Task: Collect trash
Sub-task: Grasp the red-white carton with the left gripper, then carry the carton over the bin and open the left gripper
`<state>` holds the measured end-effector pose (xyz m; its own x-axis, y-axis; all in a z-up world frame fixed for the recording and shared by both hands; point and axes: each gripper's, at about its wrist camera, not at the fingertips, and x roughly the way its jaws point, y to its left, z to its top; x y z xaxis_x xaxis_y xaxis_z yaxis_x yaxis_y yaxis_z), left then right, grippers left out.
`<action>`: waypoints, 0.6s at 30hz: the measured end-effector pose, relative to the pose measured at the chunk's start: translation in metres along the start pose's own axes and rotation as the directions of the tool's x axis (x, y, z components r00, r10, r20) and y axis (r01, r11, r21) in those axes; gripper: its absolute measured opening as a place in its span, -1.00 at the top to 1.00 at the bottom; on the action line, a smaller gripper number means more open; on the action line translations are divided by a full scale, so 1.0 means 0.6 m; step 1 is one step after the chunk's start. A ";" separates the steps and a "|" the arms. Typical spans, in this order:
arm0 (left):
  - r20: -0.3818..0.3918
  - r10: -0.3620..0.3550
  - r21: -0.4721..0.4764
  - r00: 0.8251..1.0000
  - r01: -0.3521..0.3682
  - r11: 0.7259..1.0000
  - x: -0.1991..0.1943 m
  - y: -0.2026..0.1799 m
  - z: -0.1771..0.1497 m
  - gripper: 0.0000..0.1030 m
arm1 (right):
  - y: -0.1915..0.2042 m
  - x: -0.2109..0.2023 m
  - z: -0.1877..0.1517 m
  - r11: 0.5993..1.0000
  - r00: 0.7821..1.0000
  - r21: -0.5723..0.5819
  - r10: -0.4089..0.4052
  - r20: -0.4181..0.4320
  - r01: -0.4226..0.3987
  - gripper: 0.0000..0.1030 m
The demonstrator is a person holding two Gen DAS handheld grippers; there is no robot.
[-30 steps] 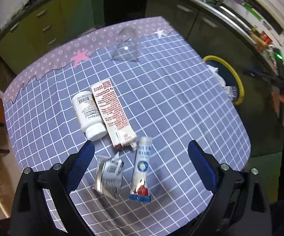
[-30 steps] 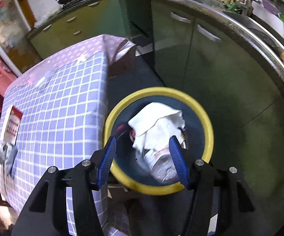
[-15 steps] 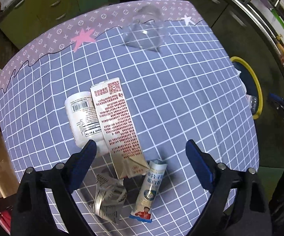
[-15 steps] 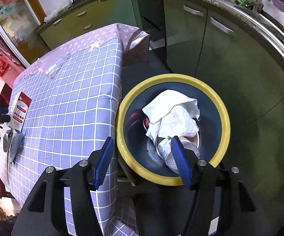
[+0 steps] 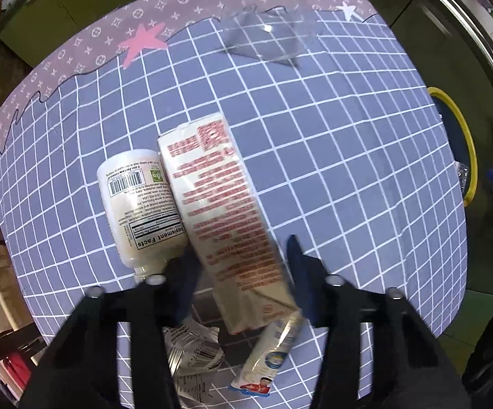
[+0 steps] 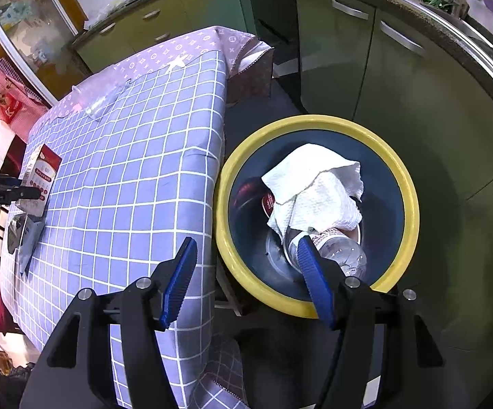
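A long white carton with red print [image 5: 219,211] lies on the checked tablecloth [image 5: 331,177], blurred while the things around it stay sharp. My left gripper [image 5: 241,252] points straight down over the carton's near end. Its jaws are closing, with the carton between them and the pads at its long sides. The right wrist view shows the same carton [image 6: 40,177] at the far left of the table. My right gripper [image 6: 246,242] hangs open and holds nothing, above the yellow-rimmed bin [image 6: 314,122] beside the table.
A white supplement bottle [image 5: 140,204] lies against the carton's left side. A crumpled foil wrapper [image 5: 192,351] and a small tube [image 5: 270,358] lie nearer. A clear plastic cup [image 5: 270,34] lies at the far edge. The bin holds a paper towel [image 6: 318,191] and a plastic bottle [image 6: 342,252]. Green cabinets stand behind.
My left gripper has come down over the carton and its jaws have narrowed from wide apart to the carton's sides. The right gripper has edged a little nearer the bin.
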<state>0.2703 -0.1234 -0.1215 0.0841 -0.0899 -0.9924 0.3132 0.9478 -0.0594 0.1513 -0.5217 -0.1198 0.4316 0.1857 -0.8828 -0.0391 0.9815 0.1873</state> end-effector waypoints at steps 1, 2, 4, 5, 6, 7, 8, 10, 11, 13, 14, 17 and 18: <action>-0.001 0.002 0.000 1.000 -0.002 1.000 0.002 0.001 0.001 0.31 | -0.001 0.000 -0.001 1.000 1.000 0.001 0.001 0.000 -0.001 -0.19; 0.001 0.004 0.003 1.000 -0.004 1.000 0.004 0.002 0.002 0.33 | -0.001 0.000 -0.002 1.000 1.000 0.002 0.001 0.000 -0.001 -0.19; 0.006 0.002 0.010 1.000 -0.002 1.000 0.003 0.000 0.001 0.35 | -0.002 0.000 -0.004 1.000 1.000 0.003 0.002 -0.002 -0.002 -0.19; 0.012 0.005 0.015 1.000 -0.005 1.000 0.004 -0.005 0.002 0.36 | -0.002 0.000 -0.005 1.000 1.000 0.004 0.003 -0.003 -0.003 -0.19; 0.021 0.010 0.027 1.000 -0.011 1.000 0.003 -0.011 0.002 0.37 | -0.002 -0.001 -0.007 1.000 1.000 0.004 0.002 -0.003 -0.002 -0.19; 0.027 0.010 0.035 1.000 -0.011 0.999 0.000 -0.016 0.002 0.37 | -0.003 -0.001 -0.008 1.000 1.000 0.004 0.002 -0.003 -0.002 -0.19; 0.034 0.008 0.042 0.999 -0.009 0.999 -0.006 -0.019 0.001 0.37 | -0.004 -0.003 -0.009 1.000 1.000 0.006 0.003 -0.001 -0.003 -0.19; 0.054 0.010 0.068 0.998 -0.014 0.998 -0.020 -0.027 0.001 0.37 | -0.006 -0.005 -0.010 1.000 1.000 0.009 0.004 0.003 -0.004 -0.19; 0.066 0.012 0.084 0.998 -0.018 0.996 -0.028 -0.035 0.000 0.37 | -0.007 -0.006 -0.011 1.000 1.000 0.010 0.005 0.004 -0.005 -0.19; 0.079 0.009 0.112 0.997 -0.018 0.994 -0.042 -0.047 0.001 0.37 | -0.010 -0.009 -0.014 1.000 1.000 0.015 0.008 0.008 -0.008 -0.19; 0.088 0.007 0.130 0.996 -0.018 0.991 -0.050 -0.057 0.001 0.37 | -0.012 -0.010 -0.016 1.000 1.000 0.017 0.008 0.009 -0.008 -0.19; 0.106 -0.010 0.171 0.994 -0.009 0.985 -0.070 -0.091 0.001 0.37 | -0.020 -0.016 -0.026 1.000 1.000 0.026 0.008 0.013 -0.009 -0.19; 0.115 -0.020 0.193 0.993 -0.003 0.981 -0.080 -0.108 0.002 0.37 | -0.023 -0.018 -0.028 1.000 1.000 0.029 0.008 0.016 -0.009 -0.19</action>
<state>0.2470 -0.1806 -0.0700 0.1862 -0.1432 -0.9720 0.4893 0.8714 -0.0347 0.1318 -0.5364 -0.1199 0.4458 0.1928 -0.8741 -0.0164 0.9781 0.2074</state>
